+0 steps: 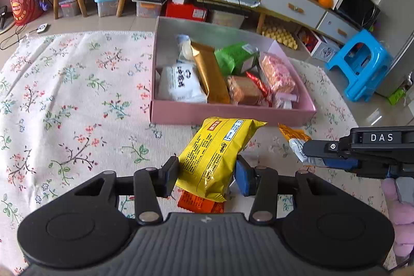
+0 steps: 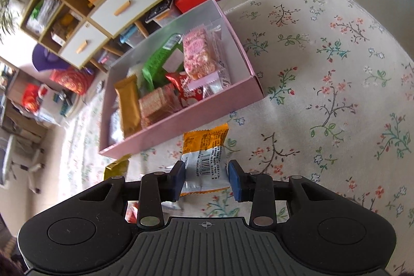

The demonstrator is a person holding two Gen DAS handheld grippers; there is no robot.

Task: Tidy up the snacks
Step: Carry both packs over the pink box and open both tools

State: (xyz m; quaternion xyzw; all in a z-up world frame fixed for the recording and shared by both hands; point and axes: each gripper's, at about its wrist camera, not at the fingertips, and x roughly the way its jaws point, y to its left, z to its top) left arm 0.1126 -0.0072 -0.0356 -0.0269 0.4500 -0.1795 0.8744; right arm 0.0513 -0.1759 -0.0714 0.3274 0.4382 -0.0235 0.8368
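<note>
So, left wrist view first: the left gripper (image 1: 207,172) has its jaws clenched on a yellow snack pack (image 1: 216,155), pinching it across the lower half so the top sticks up and forward, aimed toward the pink box (image 1: 233,117) just ahead on the floral rug (image 1: 64,100). The pack looks lifted clear of the rug, with an orange-red packet (image 1: 200,203) lying under it, not gripped. The box already holds several snacks side by side: white pouch (image 1: 181,82), gold bar (image 1: 211,74), green pack (image 1: 236,57), brown biscuit pack (image 1: 244,89), pink pack (image 1: 276,73); packed flat in rows, likely to save room. At the right edge the right gripper (image 1: 310,150) comes in from the side, pinching the silver end of an orange-and-silver sachet (image 1: 295,140) near the box's front wall. Right wrist view next: the right gripper (image 2: 207,179) has its jaws closed on that sachet (image 2: 205,159), holding the lower white barcode part, orange end pointing at the box (image 2: 181,128); the pads look to be pressing on its sides, so a grasp rather than just straddling. The box sits tilted in this view because the wrist is rolled. A yellow corner at lower left is probably the other pack, can't confirm. Judgement: both snacks are held end-first, ready for dropping into the remaining gaps; the box's near side looks tight.
</note>
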